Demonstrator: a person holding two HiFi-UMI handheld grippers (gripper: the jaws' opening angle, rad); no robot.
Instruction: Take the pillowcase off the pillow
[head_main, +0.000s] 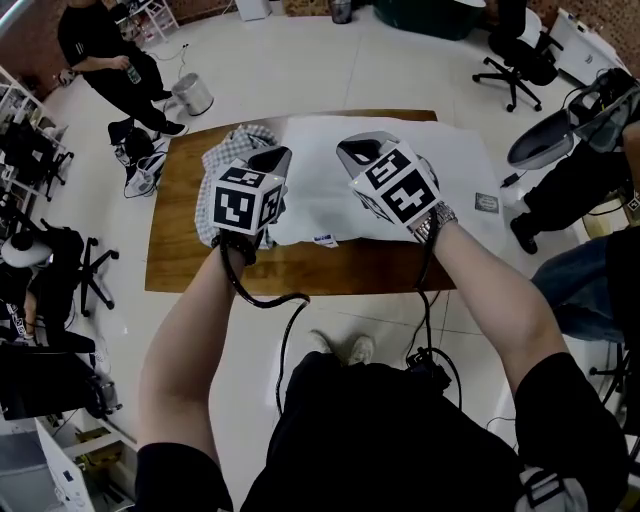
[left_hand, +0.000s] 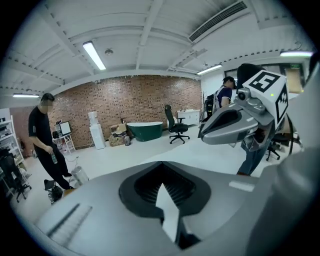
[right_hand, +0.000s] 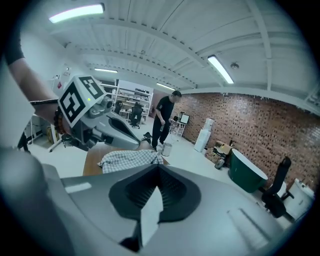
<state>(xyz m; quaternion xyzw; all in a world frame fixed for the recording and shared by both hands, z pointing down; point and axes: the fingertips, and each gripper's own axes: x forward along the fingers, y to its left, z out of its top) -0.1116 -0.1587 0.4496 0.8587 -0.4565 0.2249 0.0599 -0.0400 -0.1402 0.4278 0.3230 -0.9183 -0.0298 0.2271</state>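
Over the wooden table (head_main: 190, 270), you've got the left gripper (left_hand: 166, 207) and right gripper (right_hand: 150, 212) both clamped on the white pillow (head_main: 440, 160), probably to tug it free of the checked pillowcase (head_main: 232, 145) bunched at its left end.

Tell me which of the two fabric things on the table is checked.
The crumpled cloth at the table's left end is checked; the pillow beside it is plain white.

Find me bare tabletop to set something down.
Bare wood: the near strip between the white pillow and the front edge of the table, and the left margin beside the checkered cloth. Back and right are covered by the pillow.
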